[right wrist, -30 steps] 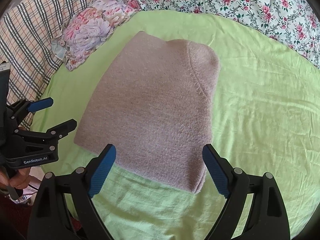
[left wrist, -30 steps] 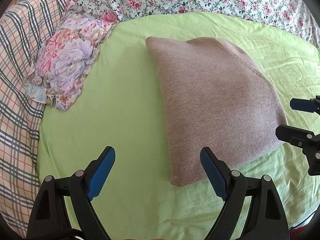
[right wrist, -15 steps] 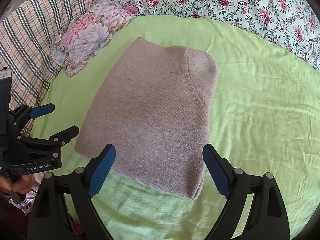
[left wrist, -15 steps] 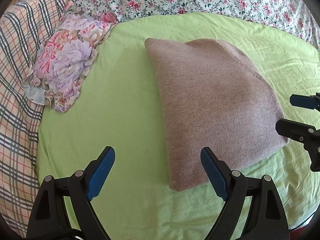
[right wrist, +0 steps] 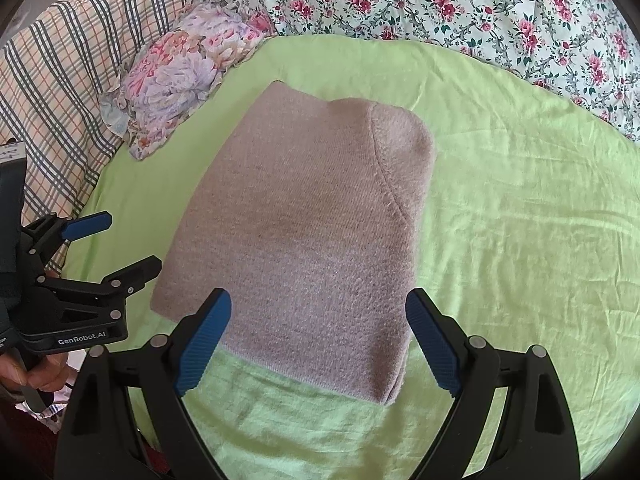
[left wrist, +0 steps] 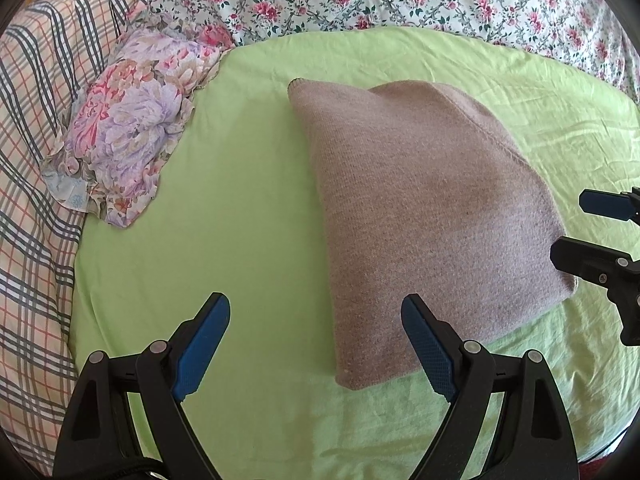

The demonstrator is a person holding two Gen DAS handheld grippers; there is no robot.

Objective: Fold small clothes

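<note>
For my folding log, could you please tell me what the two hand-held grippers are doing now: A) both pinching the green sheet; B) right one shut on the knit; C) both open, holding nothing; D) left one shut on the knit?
C: the left hand-held gripper and right hand-held gripper stand with jaws wide apart above the folded mauve knit.

right gripper (left wrist: 600, 228) cropped at frame edge

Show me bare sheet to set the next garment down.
Free: green sheet right of the folded knit sweater, up to the rose-print bedding; also the strip between sweater and floral cloth bundle. Crowded: near edge, both open grippers.
</note>
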